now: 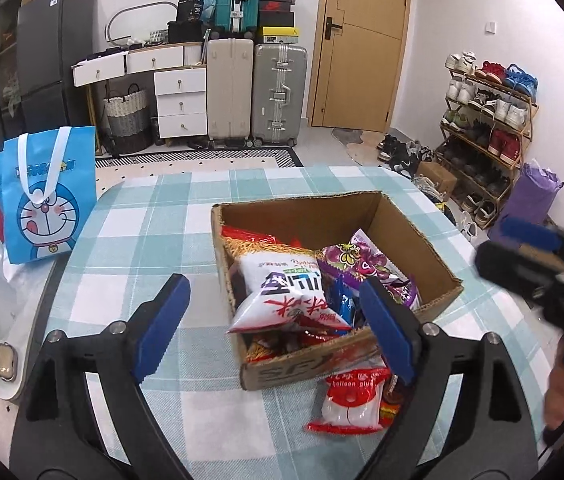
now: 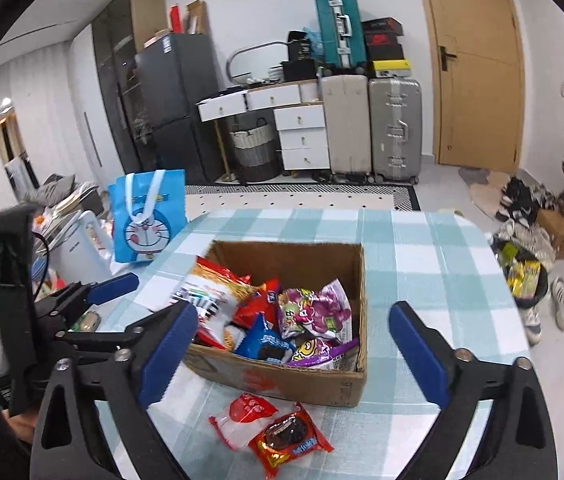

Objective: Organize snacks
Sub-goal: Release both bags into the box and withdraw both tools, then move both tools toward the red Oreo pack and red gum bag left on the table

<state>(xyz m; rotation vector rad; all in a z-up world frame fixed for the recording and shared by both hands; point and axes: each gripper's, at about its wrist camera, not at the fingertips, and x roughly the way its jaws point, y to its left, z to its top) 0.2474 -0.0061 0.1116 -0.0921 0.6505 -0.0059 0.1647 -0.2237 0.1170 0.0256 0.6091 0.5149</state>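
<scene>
A cardboard box (image 1: pixel 409 240) (image 2: pixel 305 384) stands on the checked tablecloth, filled with several snack packs. A white and red pack (image 1: pixel 285 296) lies on top at its near left, a purple pack (image 2: pixel 313 312) toward the right. In front of the box lie a red and white pack (image 1: pixel 351 404) (image 2: pixel 244 416) and a red cookie pack (image 2: pixel 287 440). My left gripper (image 1: pixel 278 328) stands open just before the box, nothing pressed between its pads. My right gripper (image 2: pixel 293 354) is open too, above the box's near edge, holding nothing.
A blue cartoon tote bag (image 1: pixel 48 196) (image 2: pixel 148 216) stands at the table's left edge. The table (image 2: pixel 421 240) has bare cloth right of the box. Beyond it are suitcases (image 1: pixel 254 92), a drawer unit, a door and a shoe rack (image 1: pixel 489 132).
</scene>
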